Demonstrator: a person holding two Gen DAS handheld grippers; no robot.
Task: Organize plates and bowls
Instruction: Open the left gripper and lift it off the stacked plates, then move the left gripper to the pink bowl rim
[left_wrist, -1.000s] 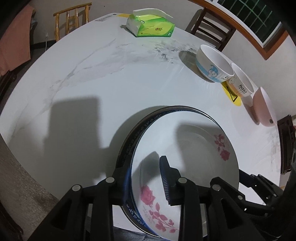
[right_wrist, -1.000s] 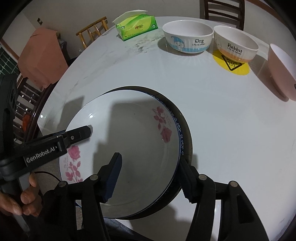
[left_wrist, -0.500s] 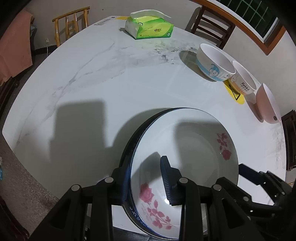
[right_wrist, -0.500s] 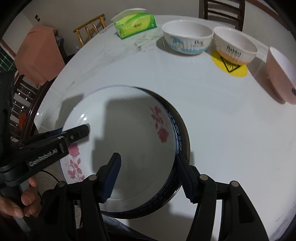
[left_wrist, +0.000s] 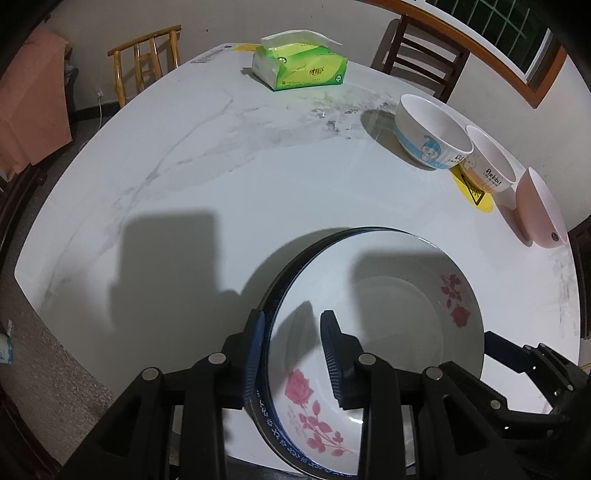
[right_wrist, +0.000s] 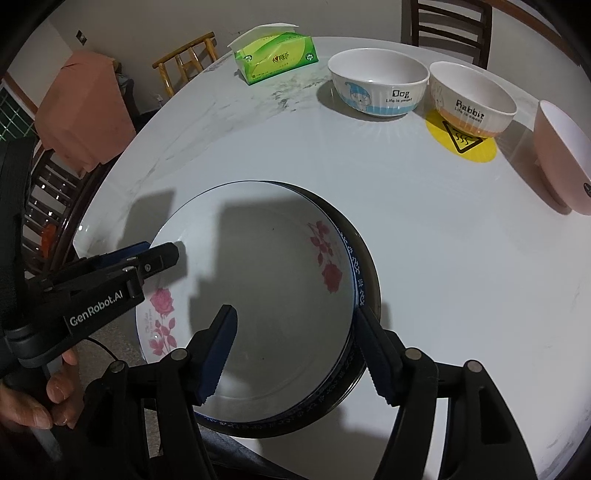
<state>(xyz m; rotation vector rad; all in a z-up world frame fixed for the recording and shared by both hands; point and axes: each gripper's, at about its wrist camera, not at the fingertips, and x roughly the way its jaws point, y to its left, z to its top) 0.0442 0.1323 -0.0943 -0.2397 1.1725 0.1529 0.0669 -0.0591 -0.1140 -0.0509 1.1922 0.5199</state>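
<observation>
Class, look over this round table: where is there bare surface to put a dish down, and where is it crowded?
Free: the wide marble stretch between the tissue box, the rose plate stack and the table's left edge; also the patch between the stack and the bowls. Crowded: the right rim, where Dog bowl, Rabbit bowl and pink bowl line up.

both wrist cameras look steeply down, close over the table (left_wrist: 258, 192); both share the rose plate (right_wrist: 266, 280)
</observation>
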